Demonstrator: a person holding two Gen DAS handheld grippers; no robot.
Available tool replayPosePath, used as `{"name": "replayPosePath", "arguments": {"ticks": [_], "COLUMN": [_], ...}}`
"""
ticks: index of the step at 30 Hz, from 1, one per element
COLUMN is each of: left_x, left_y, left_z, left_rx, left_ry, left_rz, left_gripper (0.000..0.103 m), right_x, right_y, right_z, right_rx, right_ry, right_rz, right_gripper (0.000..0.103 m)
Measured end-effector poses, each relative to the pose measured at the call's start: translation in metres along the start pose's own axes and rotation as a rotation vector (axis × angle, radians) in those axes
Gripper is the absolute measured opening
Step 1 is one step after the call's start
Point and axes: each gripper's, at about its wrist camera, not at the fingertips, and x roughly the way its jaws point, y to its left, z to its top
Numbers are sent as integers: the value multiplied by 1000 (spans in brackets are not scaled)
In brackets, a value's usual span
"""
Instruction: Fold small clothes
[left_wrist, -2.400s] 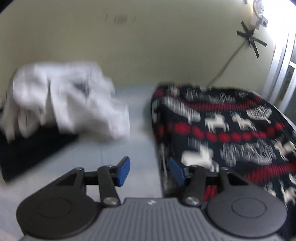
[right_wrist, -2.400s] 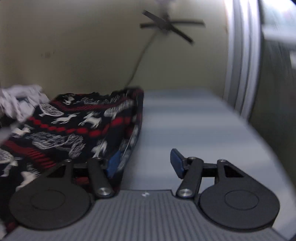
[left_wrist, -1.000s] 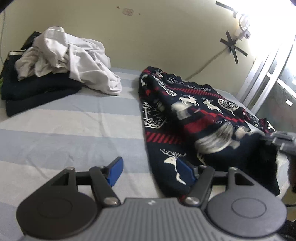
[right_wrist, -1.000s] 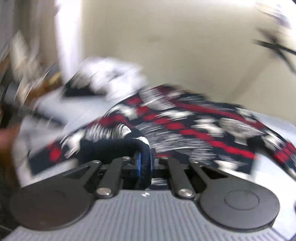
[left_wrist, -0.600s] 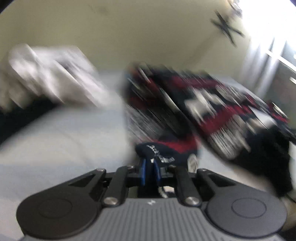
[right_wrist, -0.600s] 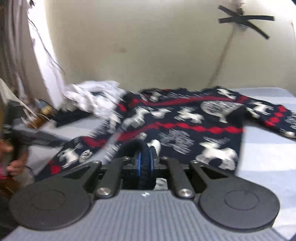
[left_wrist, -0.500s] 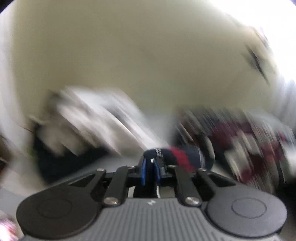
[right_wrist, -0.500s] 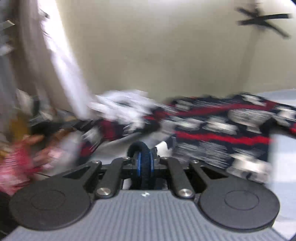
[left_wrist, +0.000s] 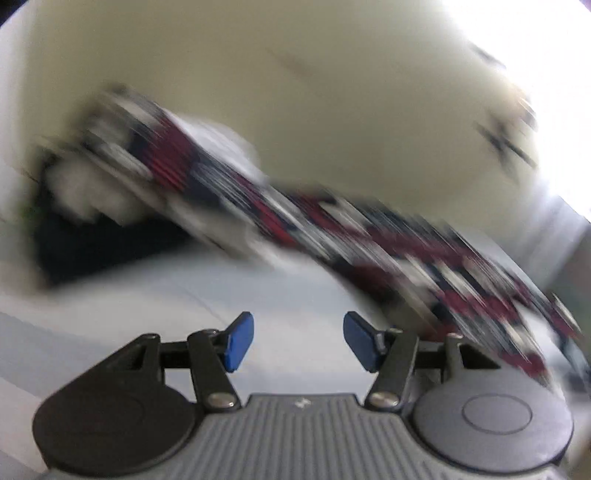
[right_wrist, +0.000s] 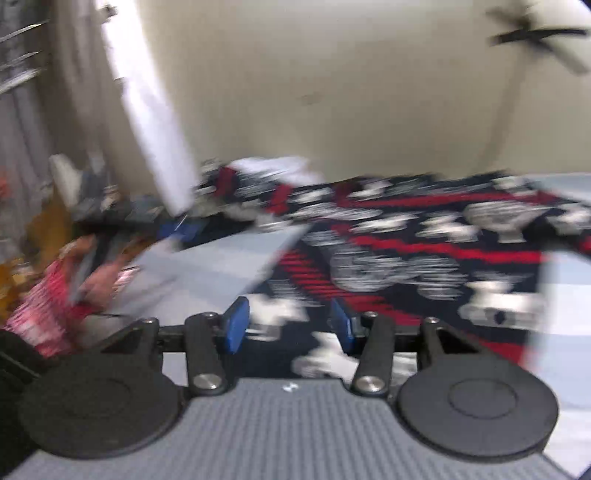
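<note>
A navy sweater (right_wrist: 424, 258) with red bands and white reindeer lies spread on the pale blue bed (right_wrist: 221, 258). In the left wrist view the sweater (left_wrist: 369, 236) is a blurred diagonal streak across the bed (left_wrist: 229, 291). My left gripper (left_wrist: 297, 341) is open and empty over bare sheet, left of the sweater. My right gripper (right_wrist: 286, 326) is open and empty, low over the sweater's near edge.
A heap of white clothes (left_wrist: 85, 188) on dark clothes (left_wrist: 92, 243) sits at the bed's far left. A white cloth (right_wrist: 151, 129) hangs by the wall. A person in a red-patterned garment (right_wrist: 48, 299) is at the left bedside. A cream wall (right_wrist: 332, 92) backs the bed.
Both grippers were shut on the sweater's edge half a second ago and are open now. The sweater has dropped onto the bed, more spread out. Both views are still swinging.
</note>
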Motion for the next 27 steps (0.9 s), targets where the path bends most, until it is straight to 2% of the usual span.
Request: {"name": "replayPosePath", "arguments": {"ticks": [2,4,6,7,8,9,10,11,12,14,16,17,18,19,20,21,23,24,27], "left_x": [13,24,34,34,33,34,36,36,37,33,25,20,15,10,7,7,11,14,22], "left_y": [-23,-39,-49,-56,-62,-68,-72,-77,-82,-96,-107,-110,-111,-111,-110,-108,-99,-93,-80], "left_z": [-20,-36,-45,-48,-50,-49,-47,-43,-36,-25,-15,-10,-8,-8,-9,-10,-12,-14,-17], "left_rx": [41,66,95,115,135,144,143,145,156,178,177,178,184,195,211,219,192,173,126], "left_ry": [69,137,180,167,166,179,194,198,189,152,98,72,29,-21,-45,-40,-13,5,50], "left_rz": [-101,-172,-196,-186,-189,-210,-244,-256,-257,-277,-313,-314,-300,-273,-234,-195,-147,-134,-81], "left_gripper": [57,57,59,58,49,24,13,9,9,9,27,66,88,90,89,89,89,87,86], "right_x": [-22,-25,-28,-25,-22,-19,-15,-12,-12,-23,-42,-50,-53,-53,-55,-58,-60,-54,-19], "right_y": [-16,-31,-37,-35,-33,-32,-25,-19,-19,-28,-50,-62,-69,-72,-72,-69,-55,-46,-8], "right_z": [-10,-22,-34,-40,-48,-53,-59,-58,-54,-37,-21,-14,-11,-8,-6,-5,-5,-4,-7], "right_rx": [38,92,143,155,155,153,133,83,75,90,132,142,130,100,66,60,55,26,-117], "right_ry": [-14,4,38,60,87,111,122,117,116,18,-73,-103,-117,-121,-125,-139,-176,-164,-69], "right_rz": [-93,-147,-162,-165,-164,-158,-174,-230,-251,-321,-424,-509,-626,-743,-770,-719,-524,-427,-181], "right_gripper": [62,63,63,63,63,54,25,12,9,8,9,9,13,17,17,21,38,49,50]}}
